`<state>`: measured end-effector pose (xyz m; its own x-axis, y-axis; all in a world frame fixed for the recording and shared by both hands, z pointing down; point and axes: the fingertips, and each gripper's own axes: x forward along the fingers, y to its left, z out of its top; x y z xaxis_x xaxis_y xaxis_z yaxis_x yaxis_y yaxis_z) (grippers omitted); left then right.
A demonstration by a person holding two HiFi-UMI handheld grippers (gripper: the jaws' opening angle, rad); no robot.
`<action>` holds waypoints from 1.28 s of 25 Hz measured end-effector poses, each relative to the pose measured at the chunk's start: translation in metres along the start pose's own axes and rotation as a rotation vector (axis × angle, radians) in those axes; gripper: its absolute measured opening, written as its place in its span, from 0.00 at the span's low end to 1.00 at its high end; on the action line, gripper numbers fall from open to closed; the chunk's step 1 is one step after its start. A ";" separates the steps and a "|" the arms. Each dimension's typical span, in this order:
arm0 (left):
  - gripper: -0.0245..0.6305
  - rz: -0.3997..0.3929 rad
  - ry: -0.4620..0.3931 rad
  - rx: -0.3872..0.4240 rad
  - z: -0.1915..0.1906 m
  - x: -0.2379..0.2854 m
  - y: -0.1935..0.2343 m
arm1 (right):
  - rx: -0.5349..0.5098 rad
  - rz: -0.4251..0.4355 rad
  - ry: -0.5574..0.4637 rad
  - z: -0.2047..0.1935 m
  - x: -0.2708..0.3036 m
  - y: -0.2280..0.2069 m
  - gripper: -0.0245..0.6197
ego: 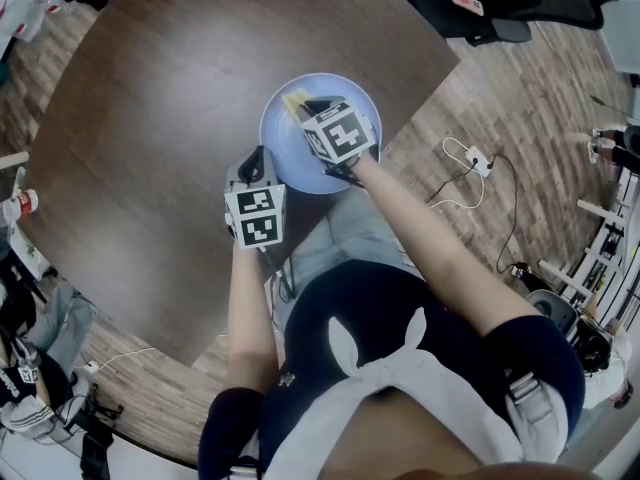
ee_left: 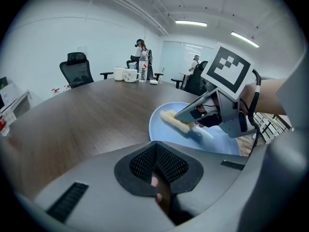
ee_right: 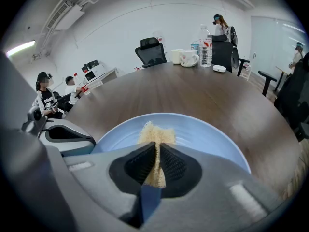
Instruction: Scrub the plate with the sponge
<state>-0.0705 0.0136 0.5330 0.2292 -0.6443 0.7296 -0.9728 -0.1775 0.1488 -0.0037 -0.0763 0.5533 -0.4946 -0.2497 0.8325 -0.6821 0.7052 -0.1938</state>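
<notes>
A light blue plate (ego: 290, 165) lies on the brown table, close to its near edge. My right gripper (ego: 305, 106) hangs over the plate, shut on a yellow sponge (ego: 294, 100). In the right gripper view the sponge (ee_right: 155, 132) sticks out past the pads and presses on the plate (ee_right: 212, 134). My left gripper (ego: 262, 158) is at the plate's left rim with its jaws shut on that rim. In the left gripper view the plate (ee_left: 212, 140) runs off behind the jaws, and the right gripper (ee_left: 186, 115) holds the sponge (ee_left: 176, 122) down on it.
The dark wooden table (ego: 170, 118) stretches away to the left and far side. Two mugs (ee_right: 187, 58) and a water bottle (ee_right: 205, 38) stand at its far end. Office chairs (ee_right: 152, 50) and people are beyond. A white cable and plug (ego: 474, 158) lie on the floor.
</notes>
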 end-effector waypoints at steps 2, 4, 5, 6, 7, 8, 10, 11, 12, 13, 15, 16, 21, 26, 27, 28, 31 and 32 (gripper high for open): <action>0.05 0.000 -0.002 0.000 0.000 0.000 0.000 | 0.005 -0.005 0.000 0.000 0.000 -0.002 0.08; 0.05 0.000 -0.003 0.001 0.000 0.001 0.001 | 0.010 -0.014 0.000 -0.001 0.000 -0.005 0.08; 0.05 0.000 -0.003 0.001 0.000 0.001 0.001 | 0.013 -0.018 0.000 -0.001 0.000 -0.006 0.08; 0.05 0.000 -0.003 0.002 0.000 0.001 0.001 | 0.015 -0.021 0.000 -0.002 -0.001 -0.008 0.08; 0.05 0.000 -0.003 0.002 -0.001 0.001 0.001 | 0.019 -0.023 -0.001 -0.002 -0.001 -0.009 0.08; 0.05 0.000 -0.003 0.003 -0.001 0.001 0.001 | 0.022 -0.024 -0.001 -0.003 -0.001 -0.010 0.08; 0.05 0.001 -0.003 0.003 -0.001 0.001 0.001 | 0.029 -0.029 0.001 -0.003 -0.002 -0.013 0.08; 0.05 0.001 -0.003 0.003 -0.001 0.001 0.002 | 0.033 -0.032 0.003 -0.003 -0.002 -0.014 0.08; 0.05 0.001 -0.003 0.003 -0.001 0.001 0.002 | 0.038 -0.036 0.006 -0.003 -0.002 -0.015 0.08; 0.05 0.001 -0.003 0.003 -0.001 0.001 0.003 | 0.043 -0.038 0.007 -0.003 -0.002 -0.017 0.08; 0.05 0.000 -0.002 0.002 -0.001 0.001 0.003 | 0.055 -0.041 0.008 -0.004 -0.003 -0.020 0.08; 0.05 -0.001 -0.002 0.002 -0.001 0.001 0.002 | 0.061 -0.042 0.009 -0.005 -0.004 -0.021 0.08; 0.05 -0.002 -0.004 -0.003 0.000 0.002 0.000 | 0.079 -0.053 0.013 -0.007 -0.007 -0.030 0.08; 0.05 -0.003 -0.003 -0.008 0.000 0.001 0.001 | 0.096 -0.061 0.023 -0.008 -0.009 -0.034 0.08; 0.05 -0.002 -0.003 -0.008 0.000 0.000 0.001 | 0.097 -0.062 0.024 -0.008 -0.010 -0.035 0.08; 0.05 -0.002 -0.003 -0.008 0.000 0.000 0.001 | 0.098 -0.064 0.024 -0.009 -0.010 -0.035 0.08; 0.05 -0.002 -0.004 -0.009 -0.001 0.000 0.002 | 0.098 -0.075 0.025 -0.010 -0.011 -0.037 0.08; 0.05 -0.002 -0.005 -0.010 -0.001 -0.001 0.002 | 0.099 -0.078 0.027 -0.011 -0.012 -0.038 0.08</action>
<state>-0.0729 0.0146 0.5339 0.2313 -0.6474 0.7262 -0.9726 -0.1717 0.1567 0.0337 -0.0931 0.5563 -0.4240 -0.2825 0.8605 -0.7687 0.6147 -0.1770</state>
